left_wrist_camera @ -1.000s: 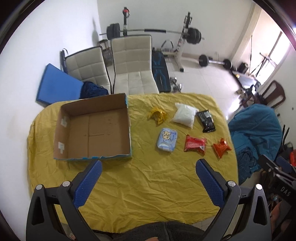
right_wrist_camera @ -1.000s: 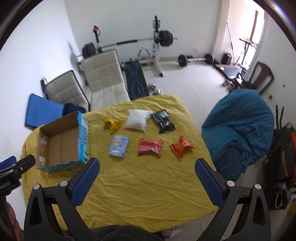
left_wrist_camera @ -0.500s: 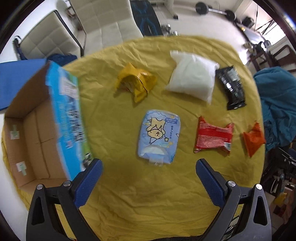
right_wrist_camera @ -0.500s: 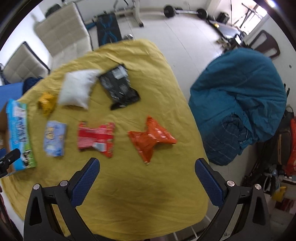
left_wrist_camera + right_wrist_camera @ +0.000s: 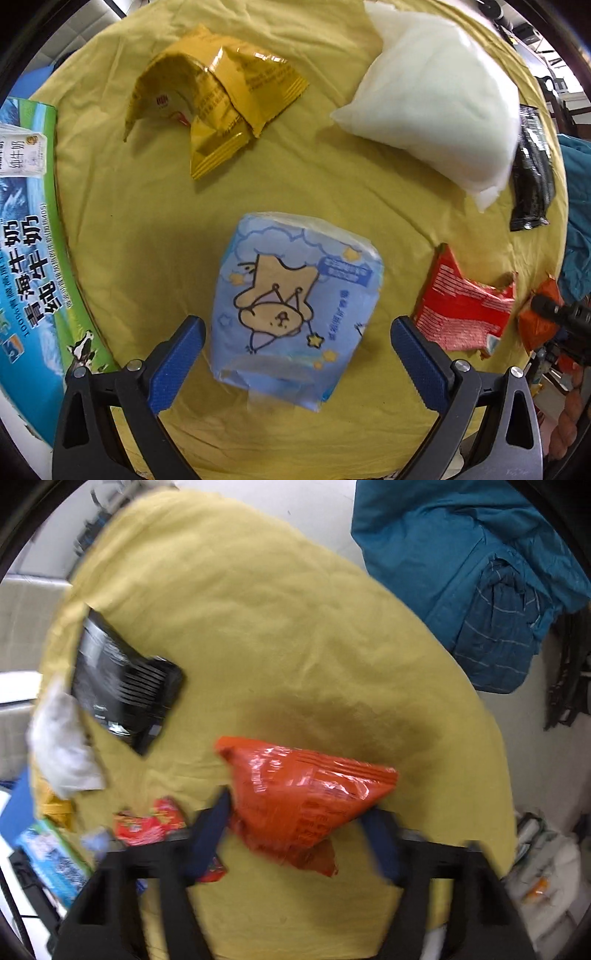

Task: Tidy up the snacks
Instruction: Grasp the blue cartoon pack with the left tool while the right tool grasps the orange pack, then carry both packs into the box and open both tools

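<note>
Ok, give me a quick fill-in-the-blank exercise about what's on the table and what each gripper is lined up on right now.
1. The left gripper is open, with the ____ pack bearing a cartoon animal between its jaws.
2. The right gripper straddles the ____ packet.
3. The snacks lie on a ____ cloth.
4. Beside the white bag lies a ____ packet.

Missing words: blue; orange; yellow; black

Six snack packets point(image 5: 295, 314), one box point(image 5: 33, 280)

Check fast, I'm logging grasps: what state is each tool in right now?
Left tool: open, straddling the blue packet.
Right tool: open around the orange packet, not clamped.
</note>
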{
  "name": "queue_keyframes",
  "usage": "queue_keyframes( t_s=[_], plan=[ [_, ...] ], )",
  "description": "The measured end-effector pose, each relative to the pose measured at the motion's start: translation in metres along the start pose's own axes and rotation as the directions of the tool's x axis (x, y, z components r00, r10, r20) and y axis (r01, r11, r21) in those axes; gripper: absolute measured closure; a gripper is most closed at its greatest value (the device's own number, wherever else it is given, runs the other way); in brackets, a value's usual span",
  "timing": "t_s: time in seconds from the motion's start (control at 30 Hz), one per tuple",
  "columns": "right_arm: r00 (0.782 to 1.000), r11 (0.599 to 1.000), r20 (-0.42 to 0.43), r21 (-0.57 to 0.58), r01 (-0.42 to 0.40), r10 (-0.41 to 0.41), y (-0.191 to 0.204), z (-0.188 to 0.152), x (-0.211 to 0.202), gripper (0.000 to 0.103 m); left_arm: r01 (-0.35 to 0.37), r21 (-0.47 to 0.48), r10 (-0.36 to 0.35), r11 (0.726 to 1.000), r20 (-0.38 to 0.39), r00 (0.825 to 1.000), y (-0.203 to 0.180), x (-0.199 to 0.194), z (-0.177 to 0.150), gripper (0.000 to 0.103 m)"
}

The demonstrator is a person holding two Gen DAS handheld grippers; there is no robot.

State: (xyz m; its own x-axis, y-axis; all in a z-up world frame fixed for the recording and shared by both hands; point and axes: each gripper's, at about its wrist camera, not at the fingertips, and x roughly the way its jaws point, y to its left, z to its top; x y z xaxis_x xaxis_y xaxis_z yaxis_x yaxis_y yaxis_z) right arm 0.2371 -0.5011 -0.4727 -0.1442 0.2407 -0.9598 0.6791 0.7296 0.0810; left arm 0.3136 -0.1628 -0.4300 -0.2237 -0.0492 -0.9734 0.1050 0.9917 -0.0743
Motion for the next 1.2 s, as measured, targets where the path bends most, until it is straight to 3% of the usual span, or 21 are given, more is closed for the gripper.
queue_keyframes(
  t_s=[0.07,0.13,0.2,0.27,0.4,0.6,0.77,0.93,1.2],
  plan=[
    [0.999,0.995,-0.019,-0.096,0.041,-0.043,0.015,-0.003,0.006,0.055,0.009,-0.007,-0.009,1.0,-0.006,1.0,0.003,0.008,0.0,0.0],
    [0.991,0.959,0.012,-0.251,0.13,-0.131,0.033,-0.009,0.006,0.055,0.01,-0.005,-0.01,1.0,-0.008,1.0,0.005,0.017,0.002,0.001],
    [0.977,0.9,0.042,-0.384,0.207,-0.208,0.049,-0.017,0.008,0.055,0.007,-0.001,-0.007,1.0,-0.01,1.0,0.012,0.017,0.001,0.018],
    [0.967,0.868,0.07,-0.429,0.25,-0.244,0.056,-0.02,0.008,0.053,0.011,0.007,-0.011,1.0,-0.017,1.0,0.013,0.025,0.001,0.027],
    [0.968,0.894,0.093,-0.373,0.249,-0.231,0.053,-0.025,0.001,0.046,0.019,0.019,-0.019,1.0,-0.007,1.0,0.019,0.029,-0.001,0.044],
    [0.982,0.943,0.085,-0.278,0.184,-0.166,0.035,-0.031,0.001,0.046,0.04,-0.005,-0.04,0.999,0.015,0.999,0.02,0.026,-0.017,0.051],
    [0.994,0.974,0.069,-0.205,0.097,-0.084,0.02,-0.027,0.011,0.056,0.047,-0.005,-0.047,0.999,0.022,0.999,0.029,0.026,-0.038,0.056],
    [0.993,0.973,0.098,-0.212,0.088,-0.068,0.018,-0.039,0.003,0.06,0.065,-0.006,-0.065,0.998,0.044,0.997,0.038,0.024,-0.043,0.059],
    [0.985,0.94,0.171,-0.334,0.074,-0.016,0.051,-0.094,-0.043,0.061,0.084,0.001,-0.083,0.996,0.15,0.985,0.055,-0.013,-0.073,0.059]
  ],
)
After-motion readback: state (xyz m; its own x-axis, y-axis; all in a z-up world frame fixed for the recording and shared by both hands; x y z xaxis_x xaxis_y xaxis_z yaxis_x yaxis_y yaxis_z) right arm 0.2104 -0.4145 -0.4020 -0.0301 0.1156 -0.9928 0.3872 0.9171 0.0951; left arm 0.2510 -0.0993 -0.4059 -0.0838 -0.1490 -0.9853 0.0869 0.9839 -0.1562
